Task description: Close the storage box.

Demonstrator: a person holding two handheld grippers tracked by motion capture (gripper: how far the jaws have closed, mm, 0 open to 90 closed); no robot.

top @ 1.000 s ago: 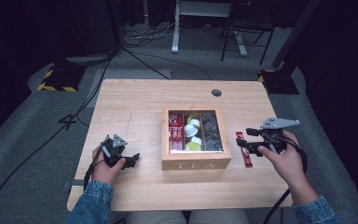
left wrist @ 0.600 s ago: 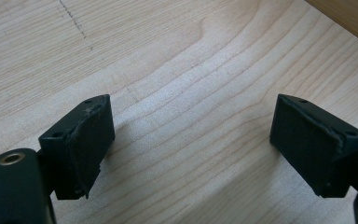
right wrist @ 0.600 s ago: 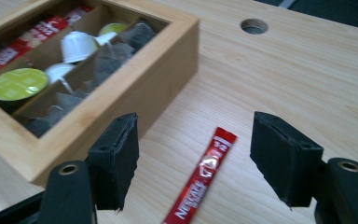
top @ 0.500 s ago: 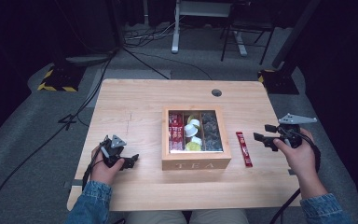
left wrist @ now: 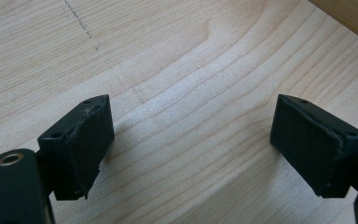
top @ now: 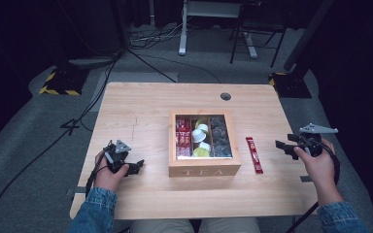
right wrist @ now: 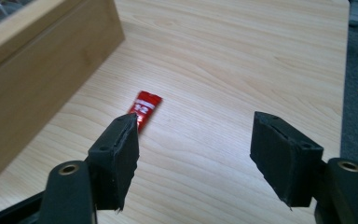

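Observation:
A wooden tea box (top: 204, 145) marked TEA stands at the table's middle, its compartments holding red sachets, cups and dark packets. A long red sachet (top: 254, 154) lies flat on the table just right of the box; in the right gripper view its far end (right wrist: 144, 106) pokes out past the left jaw. My right gripper (top: 282, 144) hovers open at the table's right edge, apart from the sachet, with nothing between its jaws. My left gripper (top: 135, 167) rests open on the table left of the box, bare wood between its pads (left wrist: 86, 144).
The box's wooden wall (right wrist: 37, 79) rises at the left of the right gripper view. A round cable hole (top: 225, 96) sits in the table's far side. Cables, a hazard-striped foot (top: 58, 83) and chair legs are on the floor beyond. The table edge lies close by my right hand.
My right gripper has moved to the right and lower, away from the red sachet toward the table's edge. The sachet stays on the table. The left gripper has not moved.

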